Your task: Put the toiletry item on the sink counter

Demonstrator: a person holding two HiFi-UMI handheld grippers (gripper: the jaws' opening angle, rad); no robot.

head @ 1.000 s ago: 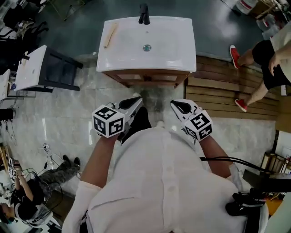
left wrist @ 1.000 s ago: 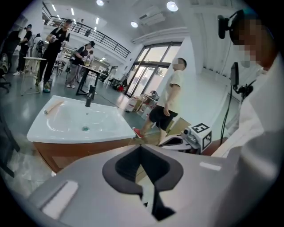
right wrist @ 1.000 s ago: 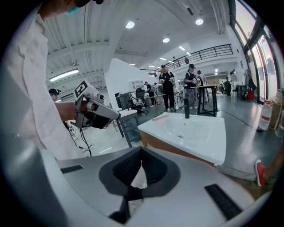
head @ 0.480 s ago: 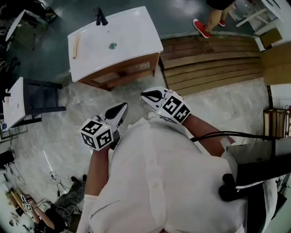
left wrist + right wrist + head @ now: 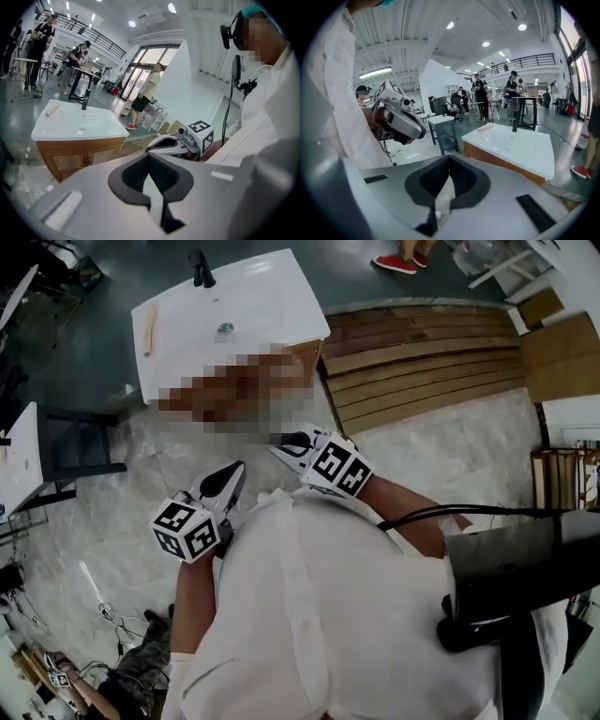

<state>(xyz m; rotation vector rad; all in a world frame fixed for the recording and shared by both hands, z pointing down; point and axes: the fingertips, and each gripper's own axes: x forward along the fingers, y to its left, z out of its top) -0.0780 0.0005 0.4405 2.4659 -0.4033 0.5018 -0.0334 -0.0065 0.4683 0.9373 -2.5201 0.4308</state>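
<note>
A white sink counter (image 5: pixel 262 310) on a wooden cabinet stands at the upper left of the head view, some way ahead of me. A light wooden stick-shaped toiletry item (image 5: pixel 148 329) lies on its left rim, beside the black faucet (image 5: pixel 198 268). My left gripper (image 5: pixel 234 468) and right gripper (image 5: pixel 278 440) are held close to my chest over the marble floor, both shut and empty. The left gripper view shows the counter (image 5: pixel 93 129) and the item (image 5: pixel 52 110) off to the left. The right gripper view shows the counter (image 5: pixel 534 152) on the right.
A white table on black legs (image 5: pixel 23 465) stands left of the sink. Wooden planks (image 5: pixel 422 362) lie on the floor right of it, with a person's red shoes (image 5: pixel 394 263) beyond. A person (image 5: pixel 145 101) stands behind the counter. Other people work at tables farther back.
The head view has swung right: the sink slid from top centre to the upper left and looks farther off. Both grippers stayed shut and close to my chest.
</note>
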